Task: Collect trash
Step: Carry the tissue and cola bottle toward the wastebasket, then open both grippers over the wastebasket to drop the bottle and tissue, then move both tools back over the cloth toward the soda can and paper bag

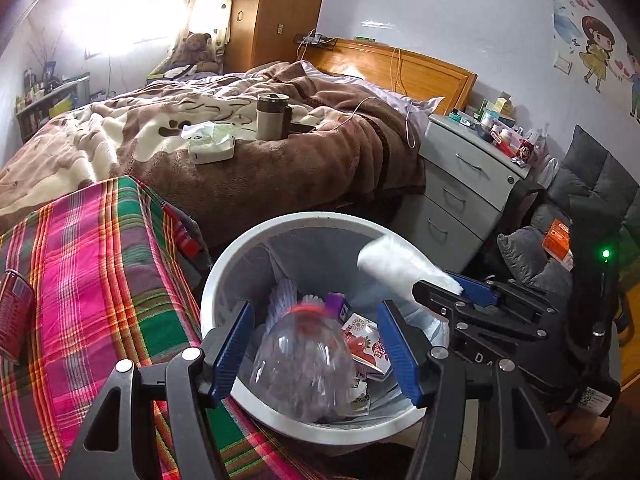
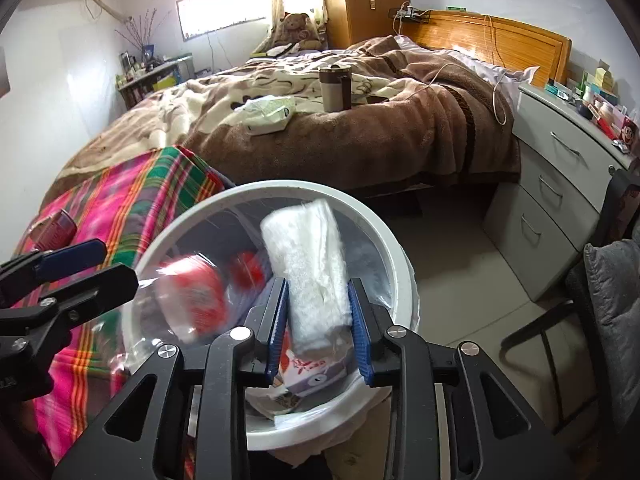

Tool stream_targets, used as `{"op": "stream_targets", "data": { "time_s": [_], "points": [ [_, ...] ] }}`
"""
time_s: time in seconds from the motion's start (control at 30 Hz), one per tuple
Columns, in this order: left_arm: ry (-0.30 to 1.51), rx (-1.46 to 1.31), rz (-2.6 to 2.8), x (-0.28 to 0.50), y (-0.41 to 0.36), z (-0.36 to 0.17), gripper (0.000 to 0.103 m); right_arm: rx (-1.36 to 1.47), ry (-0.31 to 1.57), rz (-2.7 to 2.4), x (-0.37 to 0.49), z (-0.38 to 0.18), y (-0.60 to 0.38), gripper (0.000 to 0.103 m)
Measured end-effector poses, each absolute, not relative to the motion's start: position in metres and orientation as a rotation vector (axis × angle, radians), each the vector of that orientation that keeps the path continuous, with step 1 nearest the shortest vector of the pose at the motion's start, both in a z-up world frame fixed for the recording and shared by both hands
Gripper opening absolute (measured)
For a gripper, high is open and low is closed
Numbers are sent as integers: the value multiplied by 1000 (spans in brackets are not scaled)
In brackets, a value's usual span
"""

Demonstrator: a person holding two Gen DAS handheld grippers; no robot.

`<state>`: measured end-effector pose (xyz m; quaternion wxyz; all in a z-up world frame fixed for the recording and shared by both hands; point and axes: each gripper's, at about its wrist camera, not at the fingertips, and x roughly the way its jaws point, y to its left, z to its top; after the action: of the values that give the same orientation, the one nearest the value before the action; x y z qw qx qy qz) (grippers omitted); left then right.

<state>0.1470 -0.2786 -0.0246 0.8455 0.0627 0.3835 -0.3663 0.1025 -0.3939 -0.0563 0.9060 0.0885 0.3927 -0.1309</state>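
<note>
Over the white bin (image 1: 256, 252) | left gripper (image 1: 316, 344) open, clear bottle (image 1: 304, 364) blurred between its jaws above the bin | right gripper (image 2: 318, 320) holds white tissue wad (image 2: 312, 264) over the bin | bin holds cartons (image 1: 366, 346), wrappers | left, I judge: red can (image 1: 14, 316) beside the bin

Little can be read here — the clearest marks are the white letters "D A" printed on the black body of the right gripper (image 1: 440, 286), seen from the left wrist view. A carton (image 1: 366, 346) lying in the bin (image 1: 224, 276) bears red printed characters and a strawberry picture, but the characters are too blurred to make out. A white tag with a square code (image 1: 592, 400) sits on the dark gear at the right edge — its small print is not legible.
</note>
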Motion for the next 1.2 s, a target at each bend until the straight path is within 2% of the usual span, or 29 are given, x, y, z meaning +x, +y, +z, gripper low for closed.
{"op": "stream_targets", "data": {
  "time_s": [0.03, 0.07, 0.13, 0.53, 1.2],
  "points": [
    [811, 127, -772, 147, -278, -25, 66, 183, 810, -271, 102, -56, -394, 38],
    [812, 121, -774, 147, -277, -25, 67, 185, 806, -268, 101, -56, -394, 50],
    [809, 116, -766, 147, -273, -23, 67, 193, 797, -256, 99, -54, -395, 65],
    [757, 99, -738, 136, -246, -4, 67, 213, 744, -246, 95, -40, -383, 65],
    [655, 42, -549, 136, -136, 27, 67, 172, 667, -116, 113, -22, -312, 65]
  ]
}}
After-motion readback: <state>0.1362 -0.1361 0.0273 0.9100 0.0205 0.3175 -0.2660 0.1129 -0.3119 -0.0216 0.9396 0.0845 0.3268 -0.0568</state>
